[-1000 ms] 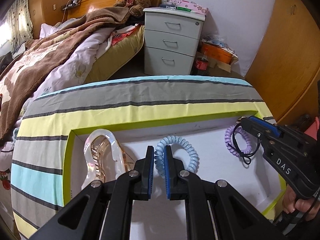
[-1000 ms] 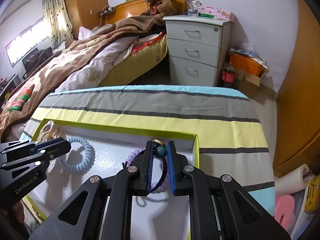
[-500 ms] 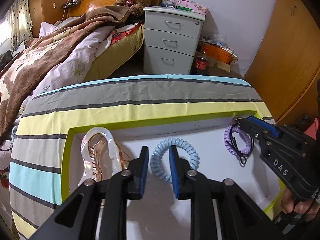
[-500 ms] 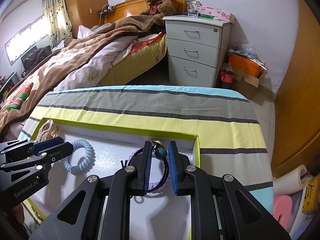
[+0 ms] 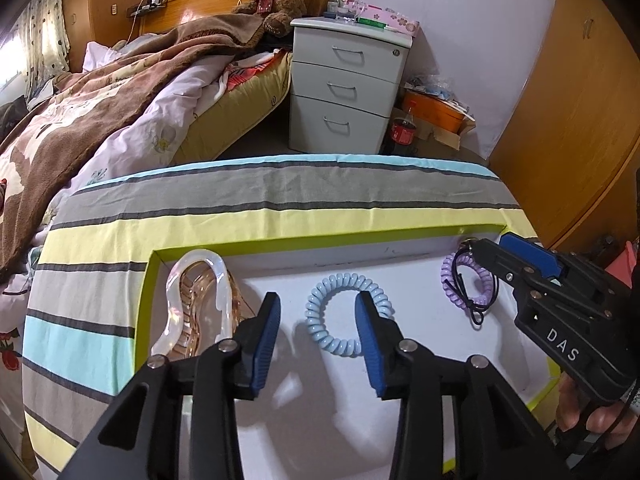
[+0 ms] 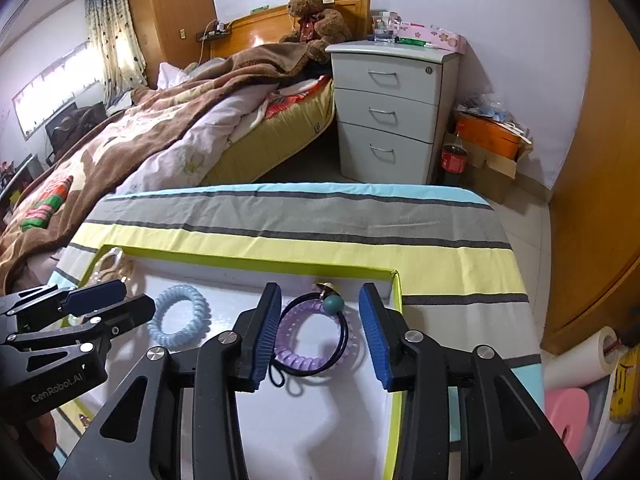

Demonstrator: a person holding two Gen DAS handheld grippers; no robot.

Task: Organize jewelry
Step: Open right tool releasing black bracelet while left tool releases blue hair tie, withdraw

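Blue-padded left tool (image 5: 318, 330) and right tool (image 6: 320, 326) are opening, holding nothing, having just released the blue coil (image 5: 347, 314) and purple coil (image 6: 310, 340) at mid-frame: both placed.

Surface cloth (image 5: 280, 196): grey, yellow, light-blue stripes. Tray (image 5: 144, 312): white, lime-green rim. Coil hair ties: pale blue (image 5: 340, 312), lilac (image 6: 304, 356). Fingers' pads (image 6: 374, 336): blue.

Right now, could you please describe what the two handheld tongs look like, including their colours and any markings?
Both tongs are matte black with angular cut-out arms, silver pivot bolts and ribbed blue pads. The left tongs show white "GenRobot.AI" lettering on the body in the right wrist view. The right tongs carry white "DAS" lettering in the left wrist view, where a thin black cable runs past the person's hand.
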